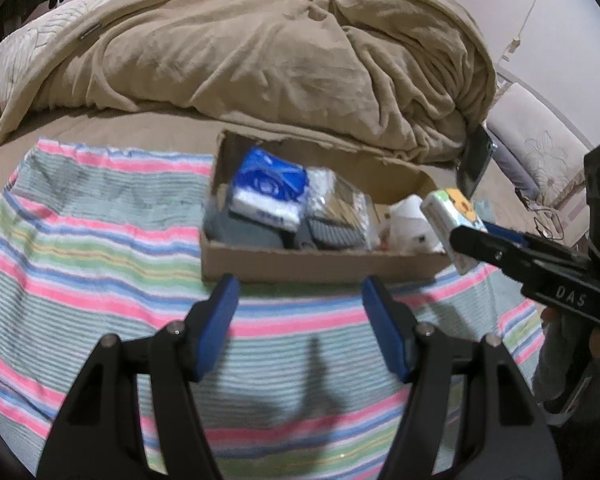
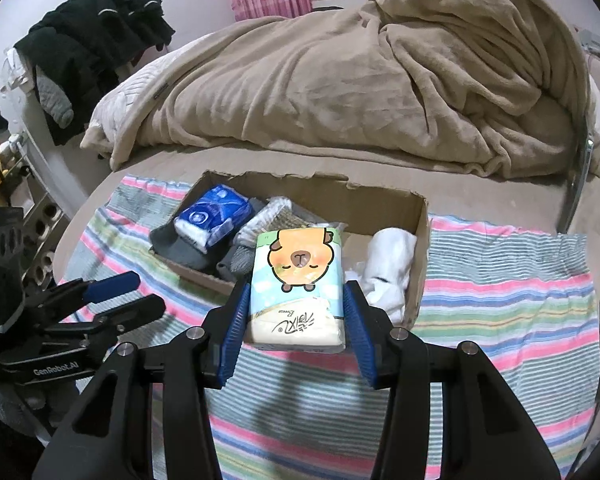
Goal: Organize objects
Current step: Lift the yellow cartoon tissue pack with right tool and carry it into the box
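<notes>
My right gripper (image 2: pixel 296 320) is shut on a tissue pack with a cartoon capybara (image 2: pixel 298 284) and holds it above the near edge of the open cardboard box (image 2: pixel 420 248). The pack also shows in the left wrist view (image 1: pixel 454 224), at the box's right end. The box (image 1: pixel 284 260) holds a blue tissue pack (image 2: pixel 214 220), grey socks (image 2: pixel 180 250), a knitted grey-white item (image 2: pixel 266 220) and a white cloth (image 2: pixel 388 264). My left gripper (image 1: pixel 300 320) is open and empty, over the striped towel (image 1: pixel 100 248) just in front of the box.
The box sits on a striped towel (image 2: pixel 500 280) spread on a bed. A crumpled beige blanket (image 2: pixel 360 80) lies behind the box. Dark clothes (image 2: pixel 92 40) hang at the far left by the wall.
</notes>
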